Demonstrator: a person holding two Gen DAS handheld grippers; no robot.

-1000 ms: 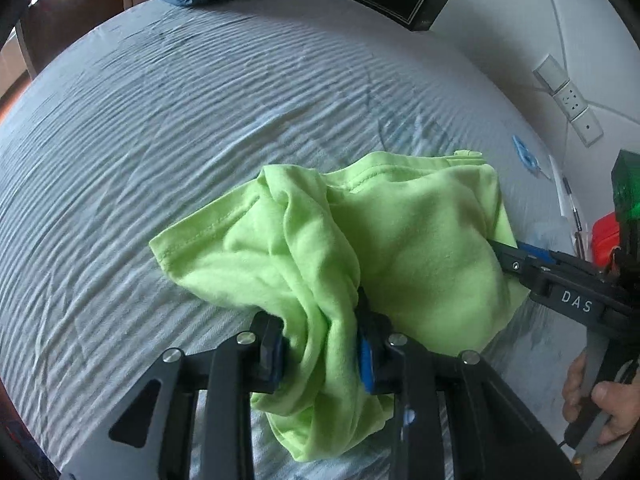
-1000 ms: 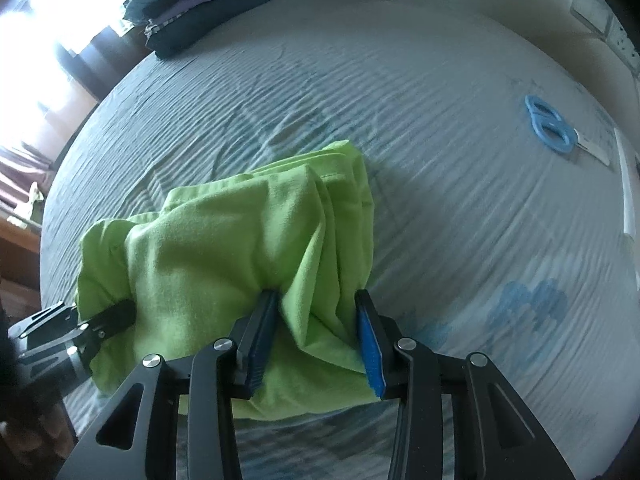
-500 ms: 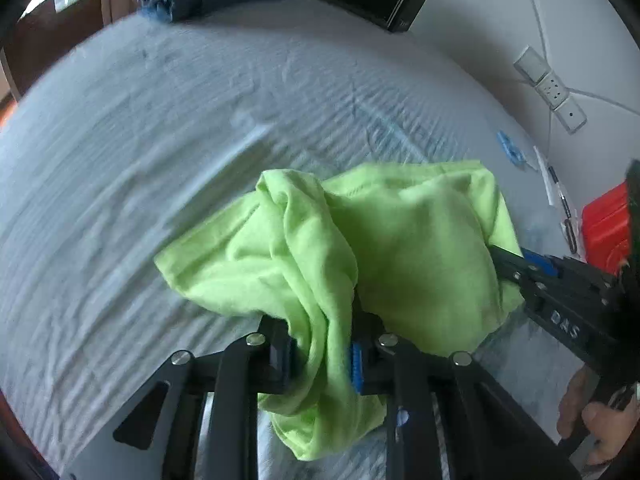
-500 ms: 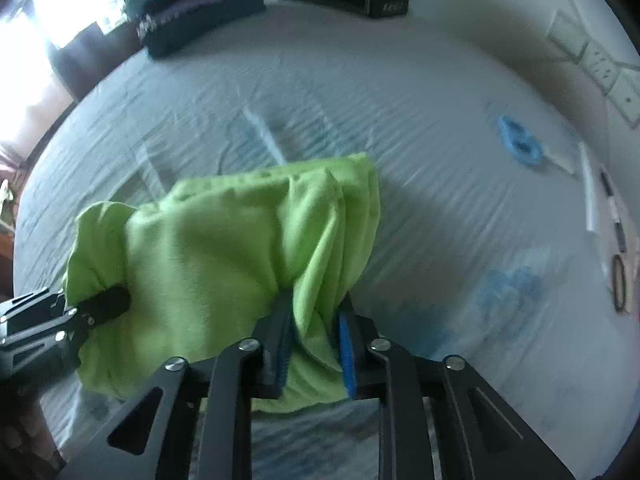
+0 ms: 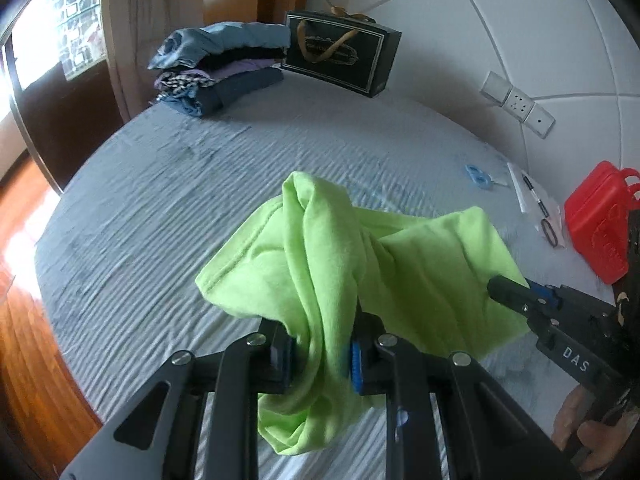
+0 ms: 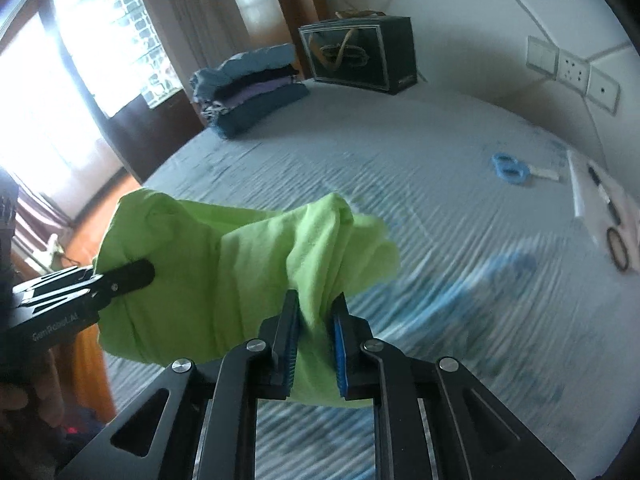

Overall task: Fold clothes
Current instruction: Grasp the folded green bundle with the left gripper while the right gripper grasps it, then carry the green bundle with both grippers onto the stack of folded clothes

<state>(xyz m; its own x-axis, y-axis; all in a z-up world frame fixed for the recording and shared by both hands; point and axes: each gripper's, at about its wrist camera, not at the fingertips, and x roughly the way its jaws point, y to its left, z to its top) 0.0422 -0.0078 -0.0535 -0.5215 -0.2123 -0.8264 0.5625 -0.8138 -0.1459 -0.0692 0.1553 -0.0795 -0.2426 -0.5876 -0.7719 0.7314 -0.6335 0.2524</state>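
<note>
A lime-green garment (image 5: pixel 340 264) is bunched and held up above the grey striped bed sheet (image 5: pixel 168 216). My left gripper (image 5: pixel 322 354) is shut on a thick fold of it at its left end. My right gripper (image 6: pixel 314 336) is shut on a fold at its right end; the garment (image 6: pixel 240 264) hangs between the two. The right gripper also shows in the left wrist view (image 5: pixel 516 294), and the left gripper in the right wrist view (image 6: pixel 116 280). The garment's lower part droops below the jaws.
A stack of folded clothes (image 5: pixel 220 66) and a black gift bag (image 5: pixel 340 56) stand at the bed's far edge. Blue scissors (image 5: pixel 478 174), pens and papers (image 5: pixel 536 200) and a red case (image 5: pixel 600 228) lie at the right. Wooden floor (image 5: pixel 24 280) lies left.
Both grippers closed on the green garment and lifted it off the sheet. The views tilted up, now showing the far wall and window.
</note>
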